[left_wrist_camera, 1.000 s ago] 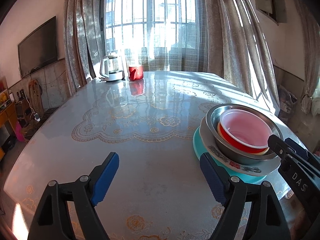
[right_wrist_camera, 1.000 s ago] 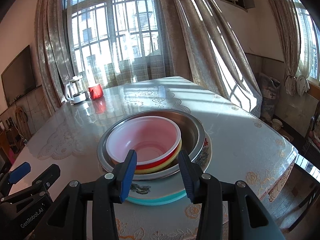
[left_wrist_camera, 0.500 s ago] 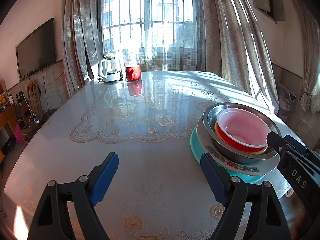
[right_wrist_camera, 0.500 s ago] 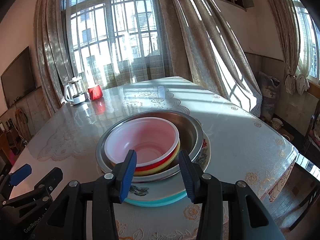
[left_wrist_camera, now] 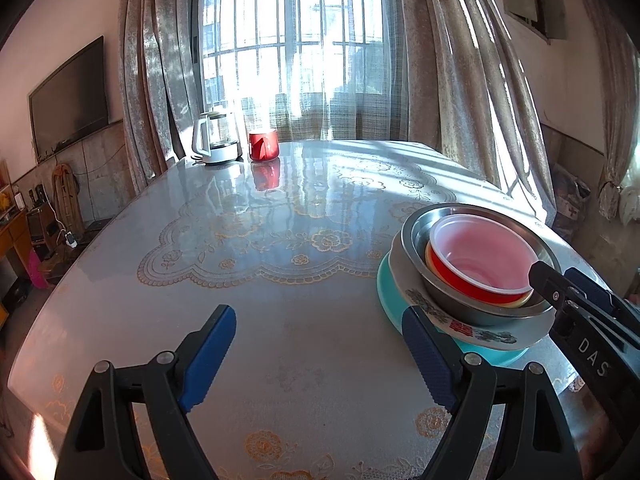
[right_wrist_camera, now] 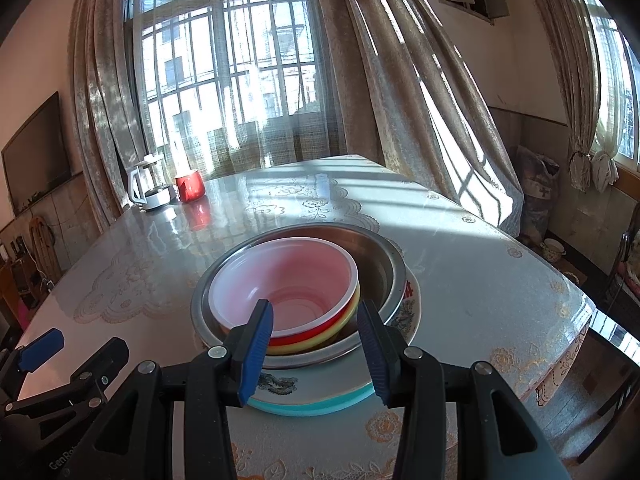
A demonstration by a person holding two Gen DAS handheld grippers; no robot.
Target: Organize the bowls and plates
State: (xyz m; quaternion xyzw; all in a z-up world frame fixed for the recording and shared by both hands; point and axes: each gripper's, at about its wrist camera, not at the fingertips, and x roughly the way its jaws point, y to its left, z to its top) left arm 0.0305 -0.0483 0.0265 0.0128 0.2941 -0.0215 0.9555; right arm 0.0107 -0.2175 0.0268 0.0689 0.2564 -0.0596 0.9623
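A stack stands near the table's right front edge: a red bowl (right_wrist_camera: 288, 276) with a pale inside sits in a yellow bowl (right_wrist_camera: 320, 342), inside a steel bowl (right_wrist_camera: 380, 264), on a flower-patterned plate (right_wrist_camera: 408, 312) and a teal plate (right_wrist_camera: 312, 408). My right gripper (right_wrist_camera: 314, 312) hovers at the stack's near side, jaws partly apart and pressing on nothing. To the stack's left, my left gripper (left_wrist_camera: 316, 320) hangs wide open over bare tablecloth. In the left wrist view the stack (left_wrist_camera: 480, 264) is at the right, with the right gripper (left_wrist_camera: 556, 276) beside it.
A glass kettle (left_wrist_camera: 214, 140) and a red cup (left_wrist_camera: 263, 145) stand at the table's far end by the window. The lace-patterned table (left_wrist_camera: 280, 280) drops off just right of the stack. A chair (right_wrist_camera: 624, 264) stands beyond that edge.
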